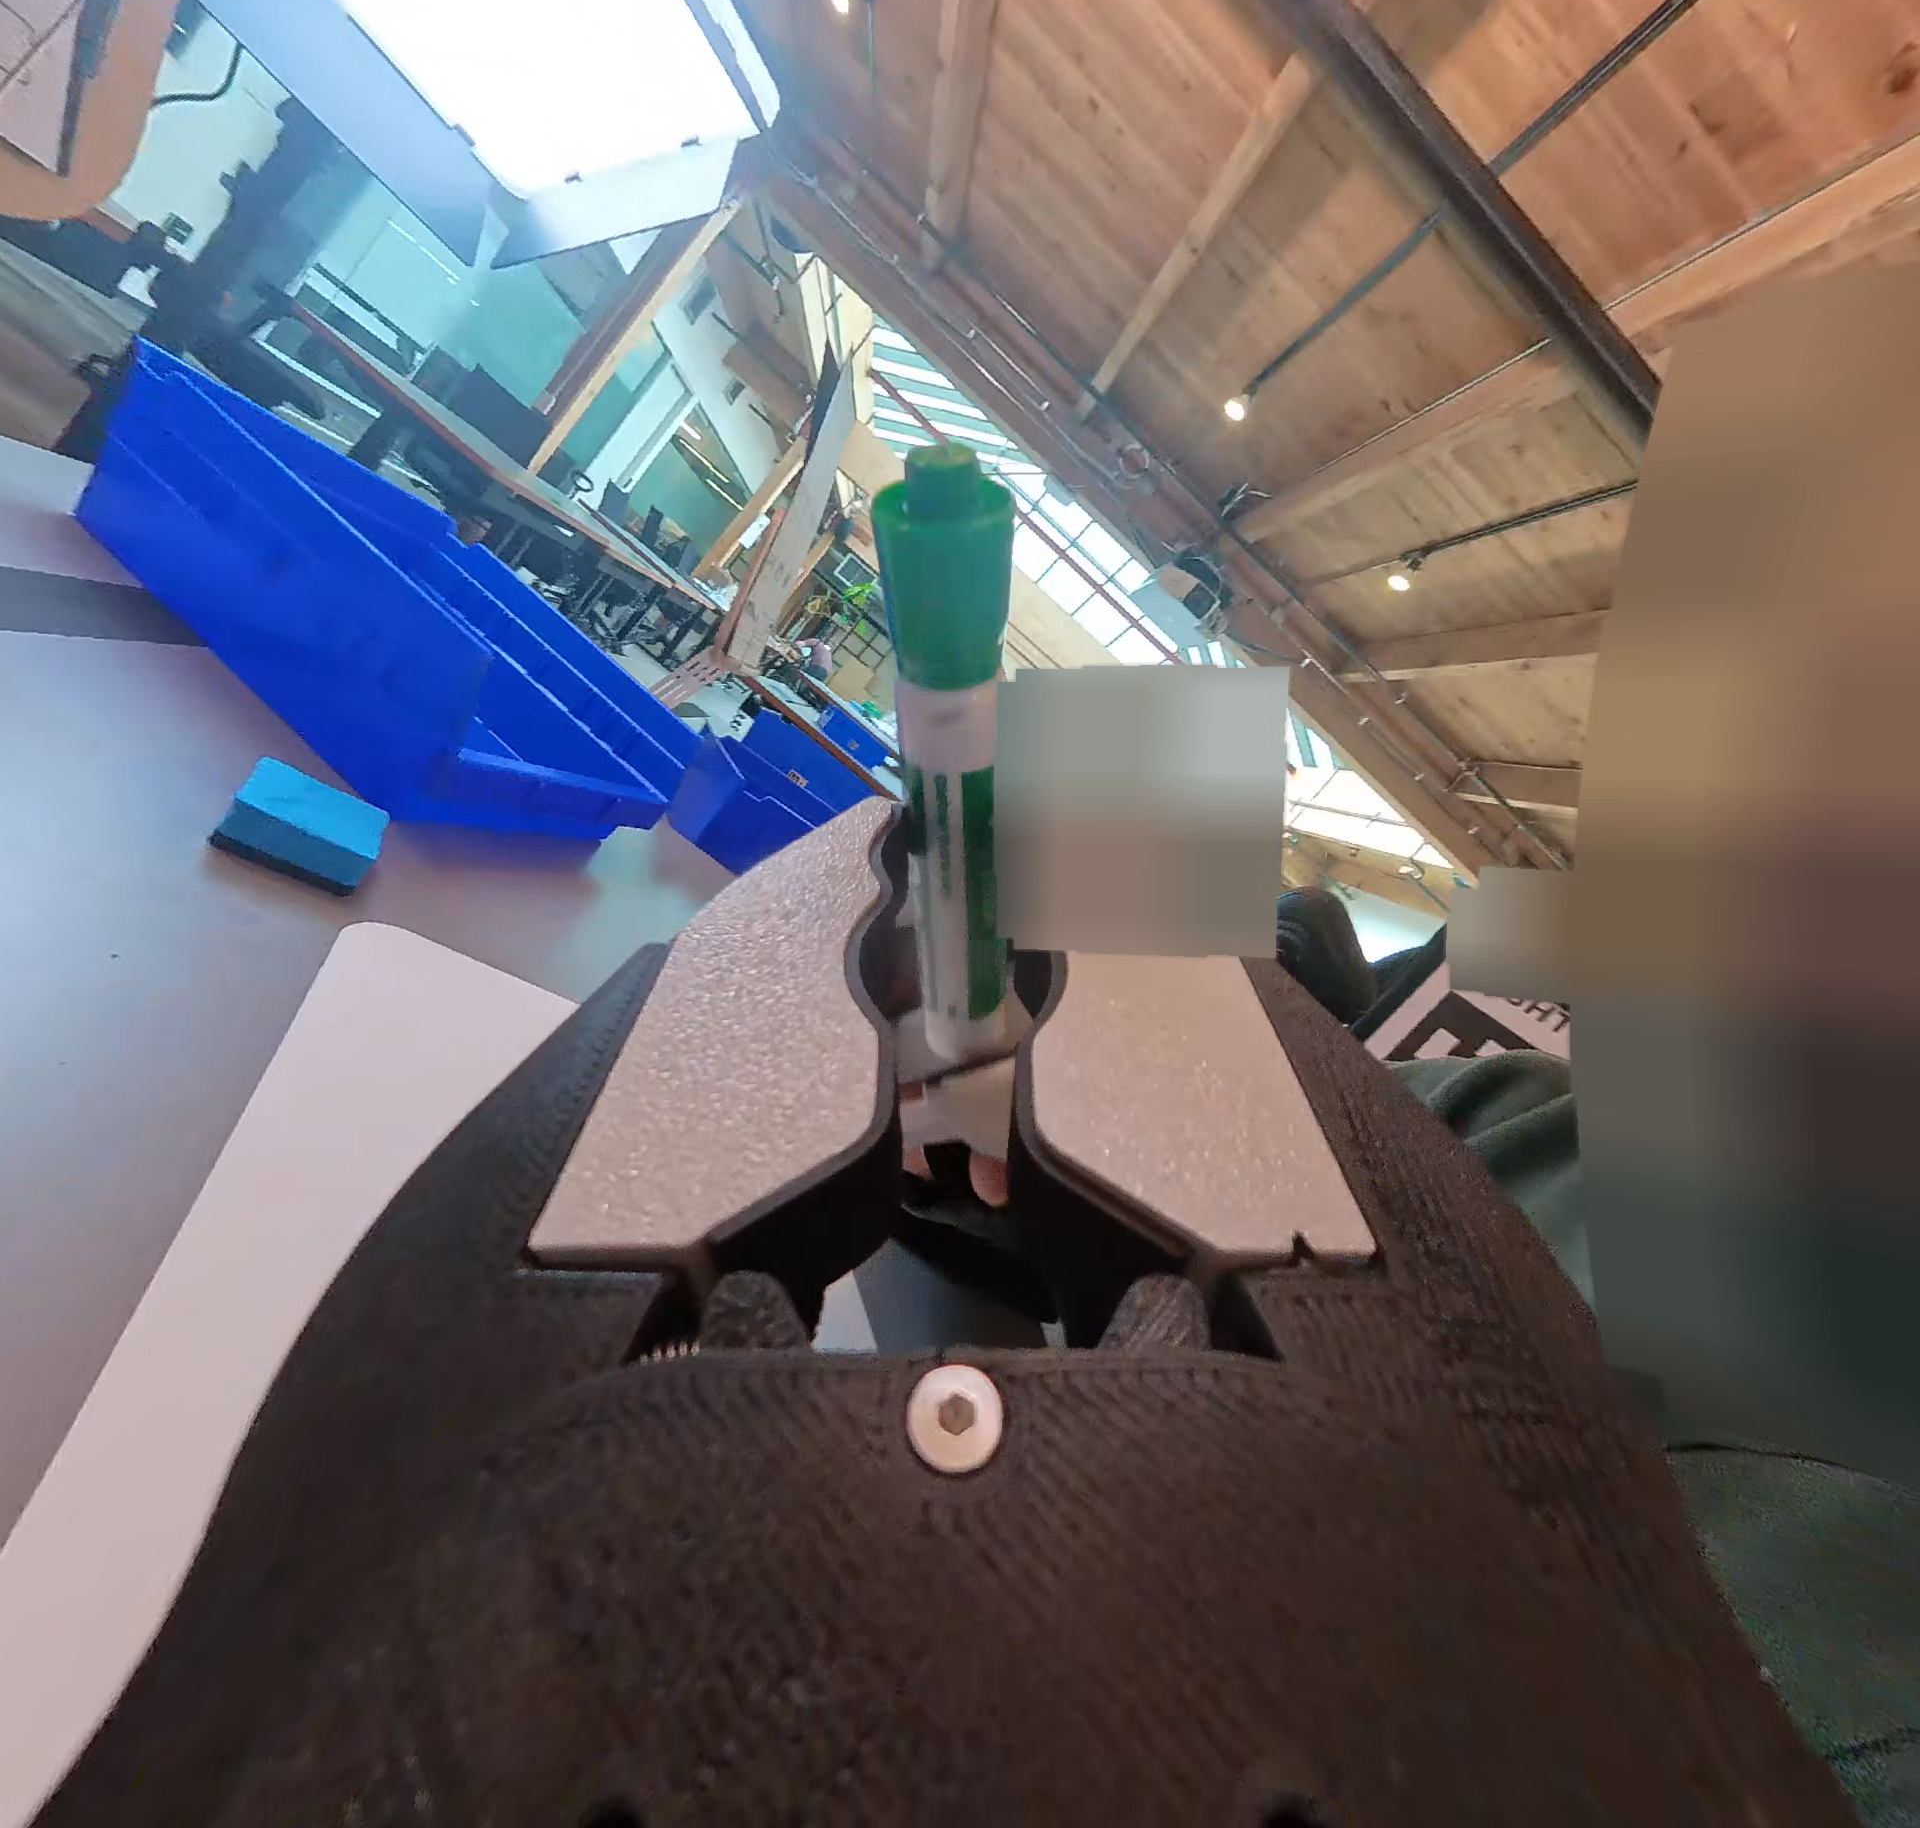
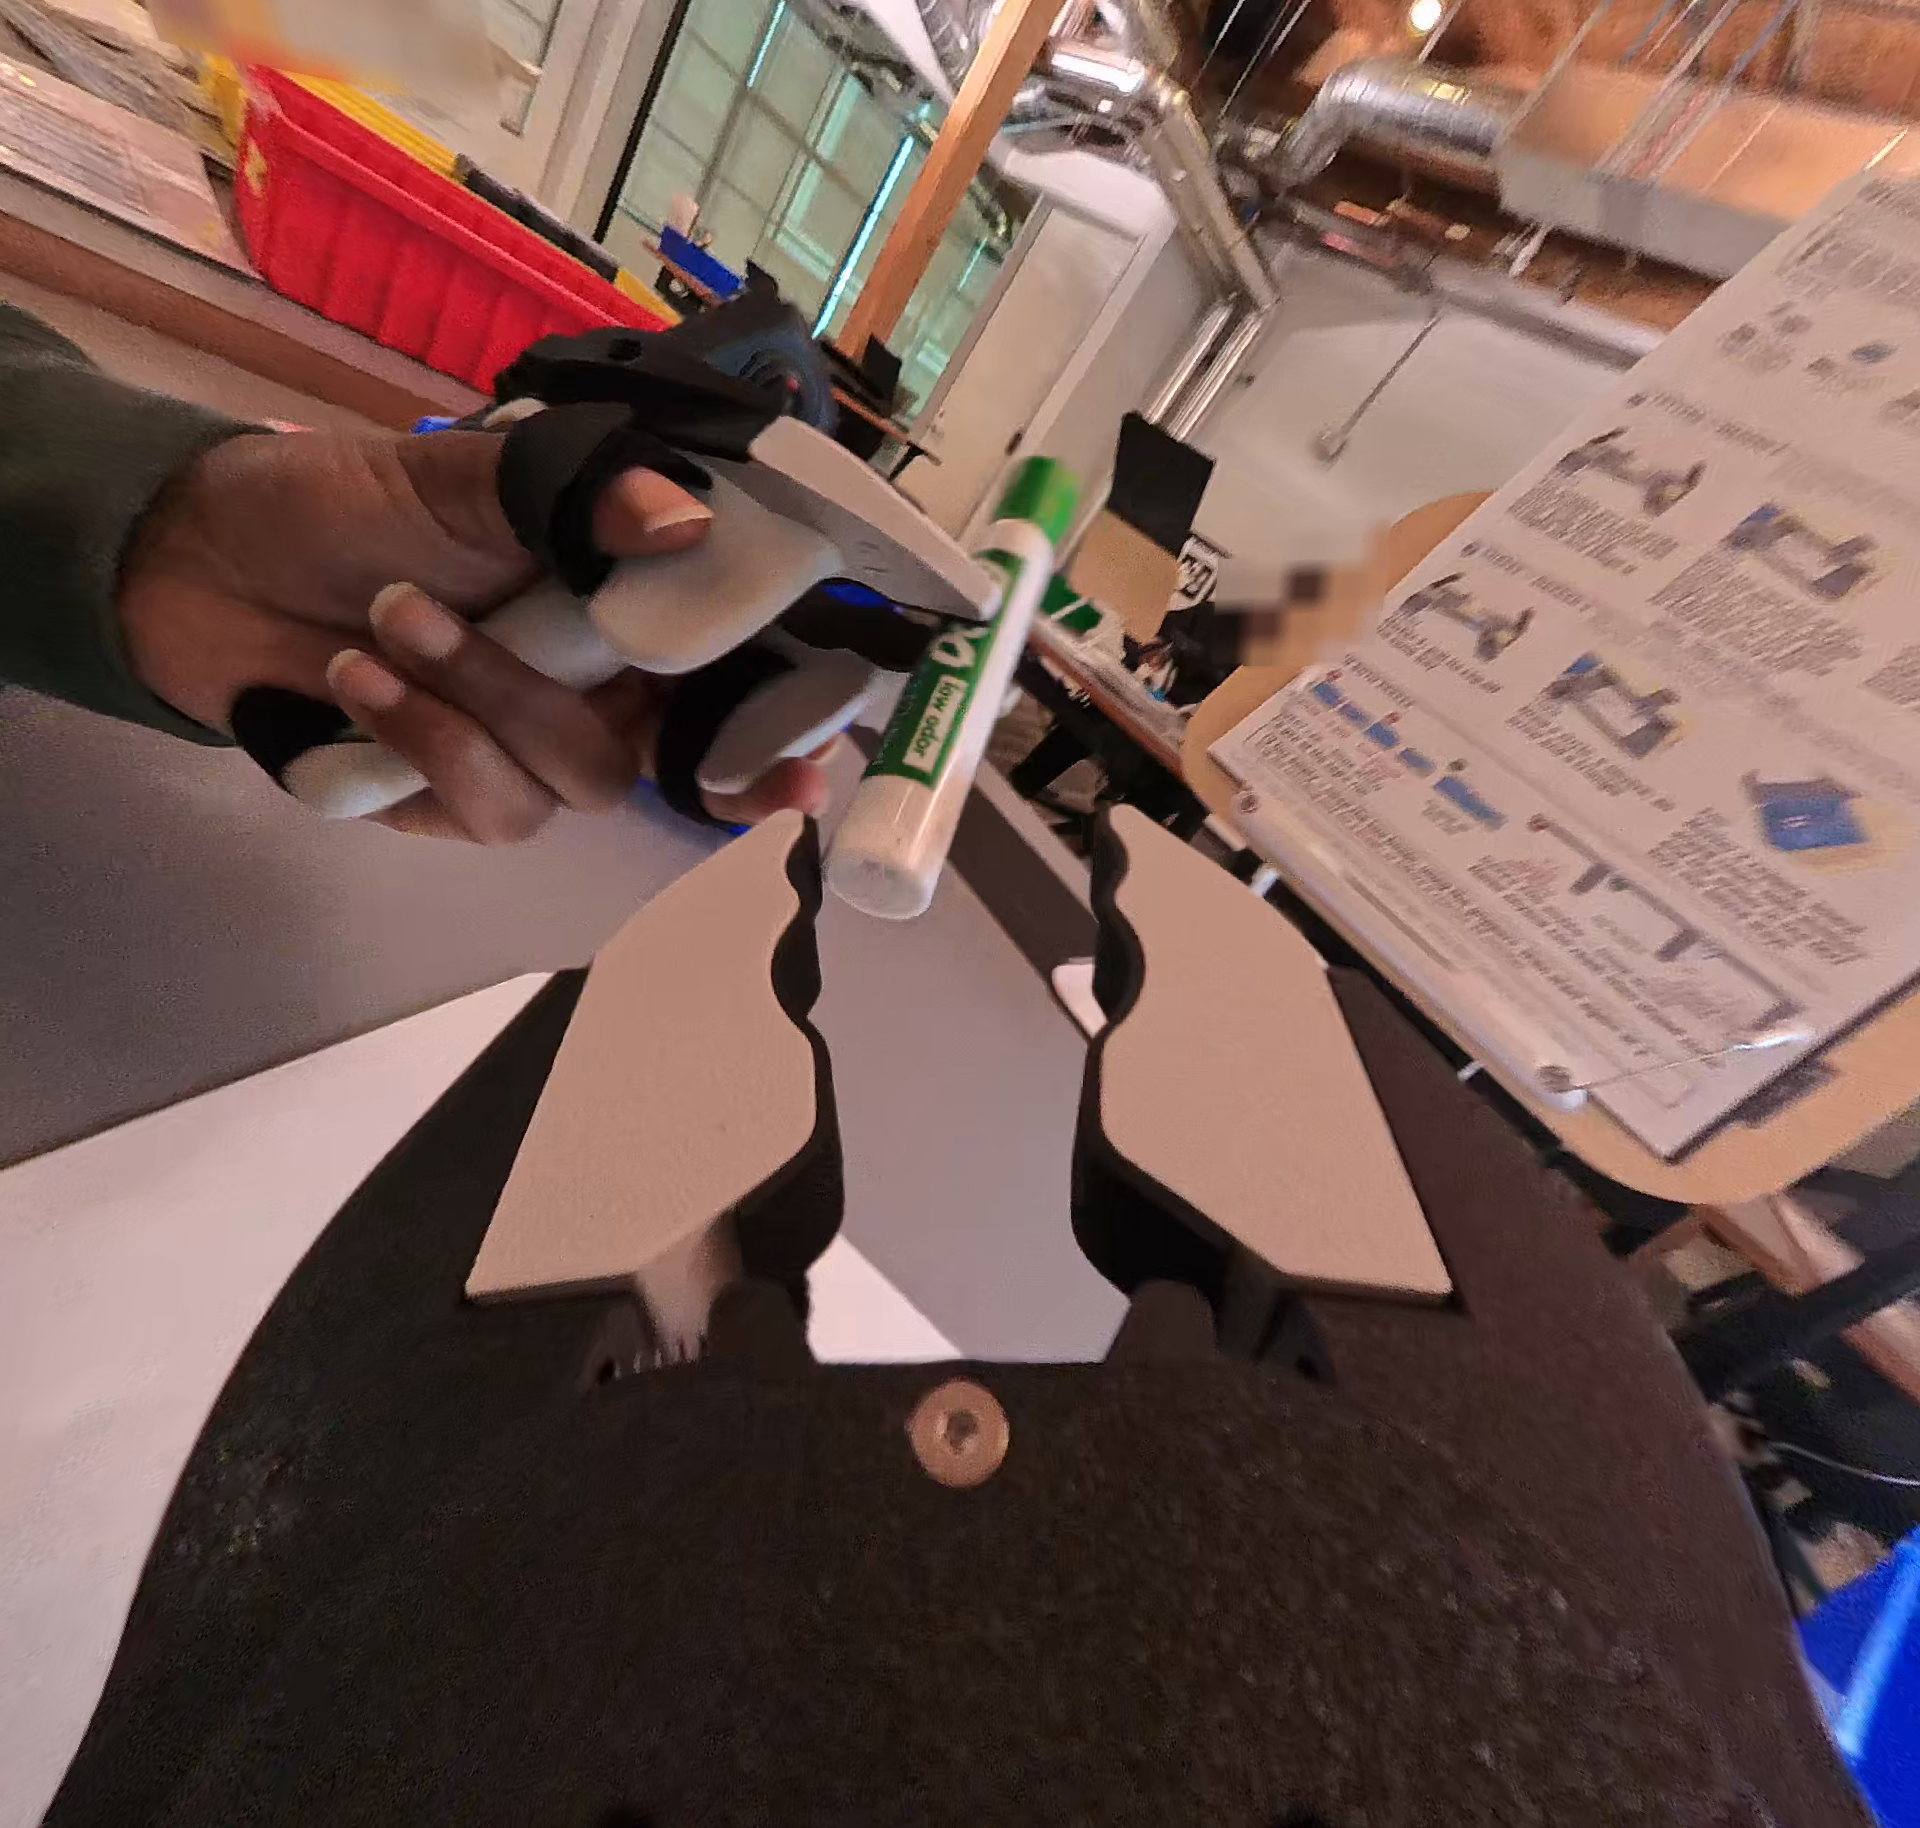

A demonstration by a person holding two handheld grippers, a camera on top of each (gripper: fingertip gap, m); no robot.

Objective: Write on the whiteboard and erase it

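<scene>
Between the left gripper's closed fingers — capped green marker, upright.

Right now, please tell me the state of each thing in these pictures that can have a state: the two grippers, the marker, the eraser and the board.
left gripper: shut on the marker, held above the table.
right gripper: open, holding nothing, close to the marker's flat end.
green marker: capped, clamped by its barrel, lifted off the table.
blue eraser: lying flat on the table, untouched.
whiteboard: lying flat; its visible part is blank.
</scene>
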